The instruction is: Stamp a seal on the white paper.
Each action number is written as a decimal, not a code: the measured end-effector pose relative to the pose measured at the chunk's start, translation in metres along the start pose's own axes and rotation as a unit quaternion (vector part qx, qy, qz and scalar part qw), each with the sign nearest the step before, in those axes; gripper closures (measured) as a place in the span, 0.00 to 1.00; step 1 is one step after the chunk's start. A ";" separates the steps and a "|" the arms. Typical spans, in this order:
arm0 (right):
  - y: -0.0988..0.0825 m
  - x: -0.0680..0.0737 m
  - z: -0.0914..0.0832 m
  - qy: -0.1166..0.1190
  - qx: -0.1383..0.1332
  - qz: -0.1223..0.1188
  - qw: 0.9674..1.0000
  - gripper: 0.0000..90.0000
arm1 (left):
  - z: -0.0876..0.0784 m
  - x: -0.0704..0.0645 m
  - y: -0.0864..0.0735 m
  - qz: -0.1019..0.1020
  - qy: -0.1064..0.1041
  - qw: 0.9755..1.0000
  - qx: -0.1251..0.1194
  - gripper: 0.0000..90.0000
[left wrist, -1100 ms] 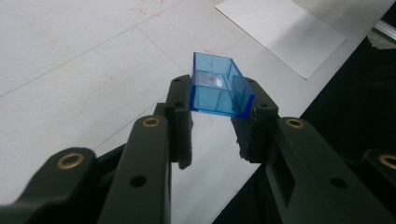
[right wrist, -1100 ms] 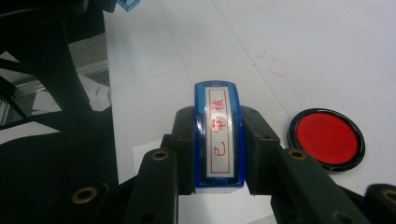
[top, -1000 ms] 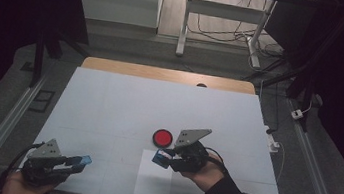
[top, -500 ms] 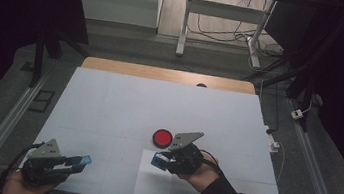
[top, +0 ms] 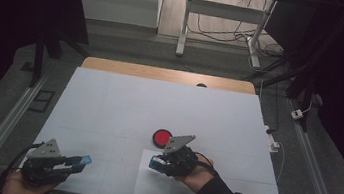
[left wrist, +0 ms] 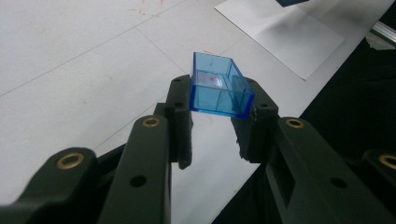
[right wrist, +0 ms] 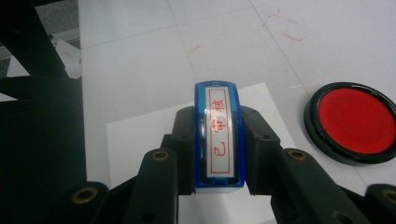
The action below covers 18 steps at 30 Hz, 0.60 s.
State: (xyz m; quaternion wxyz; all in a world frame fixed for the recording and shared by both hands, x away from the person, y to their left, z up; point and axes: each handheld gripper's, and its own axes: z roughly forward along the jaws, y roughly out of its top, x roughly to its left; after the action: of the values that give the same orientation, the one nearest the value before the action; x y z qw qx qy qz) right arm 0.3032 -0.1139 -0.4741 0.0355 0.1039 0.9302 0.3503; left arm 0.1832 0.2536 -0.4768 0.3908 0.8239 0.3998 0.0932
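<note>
My right gripper is clamped on the blue stamp, pads pressing its two long sides; the label with red characters faces my camera. Landmark: the white paper sheet. The stamp hangs over the sheet's far end, near its left edge as seen from above. Whether it touches the paper I cannot tell.

Against a second ago: my right hand has come down and drawn slightly nearer to me, so the stamp now sits lower over the sheet, farther from the red ink pad. The pad lies just beyond the sheet's far edge, apart from the stamp.

My left gripper is clamped on the clear blue stamp cover, open end toward the camera, held above the table well to the left of the sheet. No change there since the earlier frames: same spot, same grip.
</note>
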 end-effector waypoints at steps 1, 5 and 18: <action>0.000 0.000 0.002 0.001 0.001 0.001 1.000 0.77 | 0.000 0.000 0.000 0.000 0.000 1.000 0.000 0.76; -0.001 0.000 0.007 0.003 0.006 0.002 1.000 0.77 | 0.000 0.000 0.000 -0.001 0.000 1.000 0.000 0.76; -0.006 0.000 0.018 0.002 0.024 -0.003 1.000 0.77 | 0.000 0.000 0.000 0.001 -0.001 1.000 0.000 0.76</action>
State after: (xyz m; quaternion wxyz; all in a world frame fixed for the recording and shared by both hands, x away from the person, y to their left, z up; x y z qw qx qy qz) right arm 0.3049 -0.1065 -0.4914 0.0323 0.1011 0.9386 0.3282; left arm 0.1831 0.2535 -0.4768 0.3911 0.8241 0.3991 0.0928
